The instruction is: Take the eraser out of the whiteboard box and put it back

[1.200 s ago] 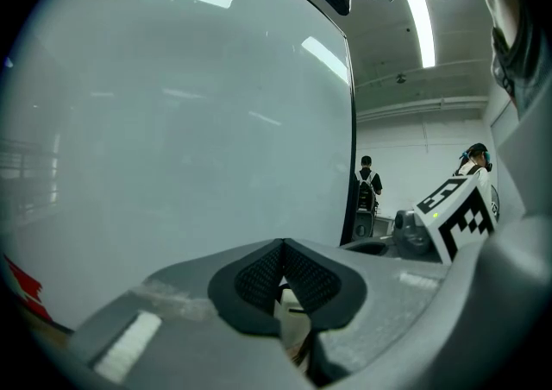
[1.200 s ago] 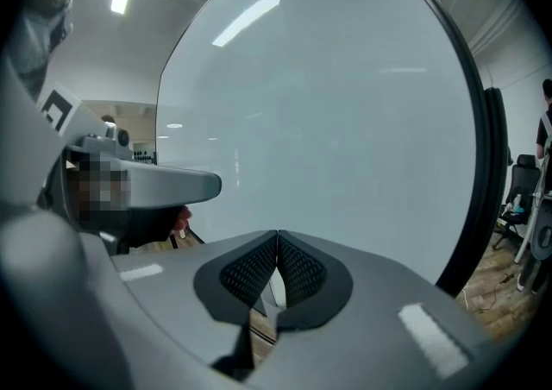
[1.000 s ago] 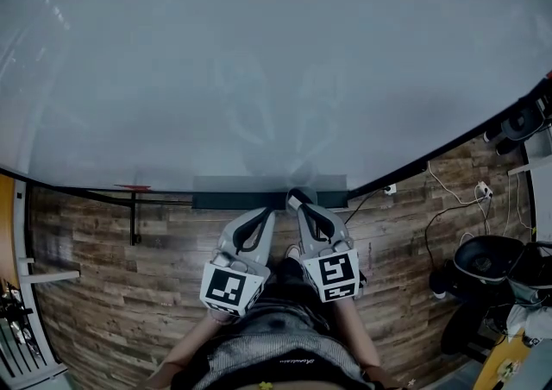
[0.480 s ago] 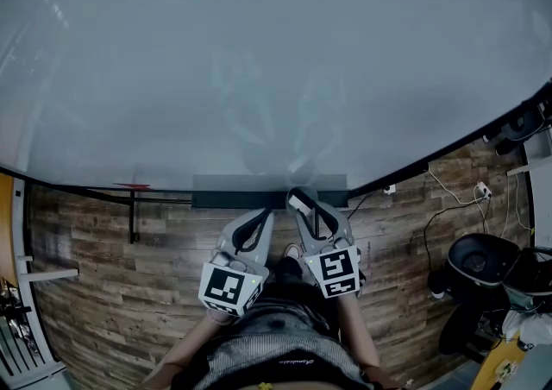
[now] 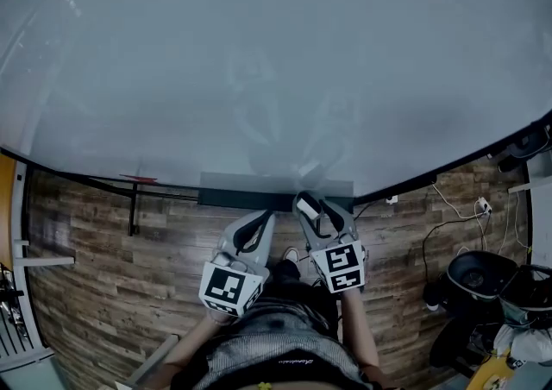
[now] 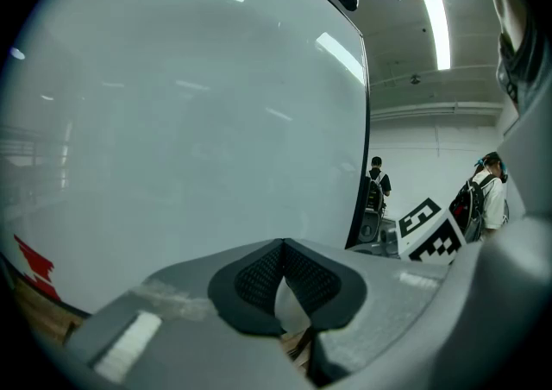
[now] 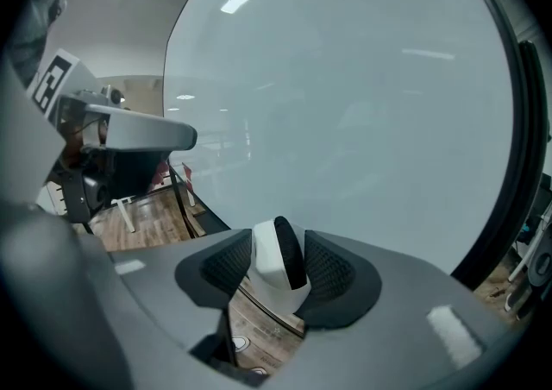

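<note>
Eraser (image 7: 278, 266) sits between the pads of my right claw (image 5: 312, 207), white with a black band, standing on end. That claw's jaws are opening; a second ago they were pinched together at the same spot, and half a second ago they were only part way apart. The pads are close on both sides of the eraser, and I can't tell whether either one touches it. From the head view the eraser is at the front edge of the dark box (image 5: 233, 198) under the whiteboard (image 5: 276, 60), toward the box's right end. The right claw has sunk a little lower against the box than before. My left claw (image 5: 261, 217) is where it was, just beside the right one, jaws closed on nothing and tip near the box's front edge, over the wooden floor (image 5: 103, 259).
</note>
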Motion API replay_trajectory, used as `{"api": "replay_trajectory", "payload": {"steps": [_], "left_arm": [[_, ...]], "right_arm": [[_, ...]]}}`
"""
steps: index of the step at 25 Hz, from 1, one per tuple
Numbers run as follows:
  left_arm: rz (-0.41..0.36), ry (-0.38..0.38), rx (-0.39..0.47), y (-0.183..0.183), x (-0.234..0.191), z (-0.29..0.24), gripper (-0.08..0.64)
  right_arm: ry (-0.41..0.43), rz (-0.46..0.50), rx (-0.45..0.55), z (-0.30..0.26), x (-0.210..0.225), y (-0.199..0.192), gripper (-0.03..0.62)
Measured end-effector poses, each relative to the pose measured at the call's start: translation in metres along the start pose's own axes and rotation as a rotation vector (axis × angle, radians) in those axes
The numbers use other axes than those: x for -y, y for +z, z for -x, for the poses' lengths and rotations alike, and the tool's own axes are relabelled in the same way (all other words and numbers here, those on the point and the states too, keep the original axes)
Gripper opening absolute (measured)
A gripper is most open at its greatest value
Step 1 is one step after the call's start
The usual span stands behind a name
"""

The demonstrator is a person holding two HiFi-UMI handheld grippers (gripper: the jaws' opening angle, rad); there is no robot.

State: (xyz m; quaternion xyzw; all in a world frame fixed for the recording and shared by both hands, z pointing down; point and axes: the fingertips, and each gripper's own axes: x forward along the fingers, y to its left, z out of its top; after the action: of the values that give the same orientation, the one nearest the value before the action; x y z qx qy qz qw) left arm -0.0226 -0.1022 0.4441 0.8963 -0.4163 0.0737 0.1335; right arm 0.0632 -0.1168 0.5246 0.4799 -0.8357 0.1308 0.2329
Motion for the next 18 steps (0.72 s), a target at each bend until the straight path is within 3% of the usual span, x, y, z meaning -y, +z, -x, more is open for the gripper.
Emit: {"api": "replay_trajectory", "payload": {"steps": [18], "left_arm": [[0.000, 0.067, 0.023, 0.003, -0.013, 0.007, 0.000]], "right_arm": [[0.072, -0.027, -0.038, -0.017, 0.003, -0.005, 0.189]]}}
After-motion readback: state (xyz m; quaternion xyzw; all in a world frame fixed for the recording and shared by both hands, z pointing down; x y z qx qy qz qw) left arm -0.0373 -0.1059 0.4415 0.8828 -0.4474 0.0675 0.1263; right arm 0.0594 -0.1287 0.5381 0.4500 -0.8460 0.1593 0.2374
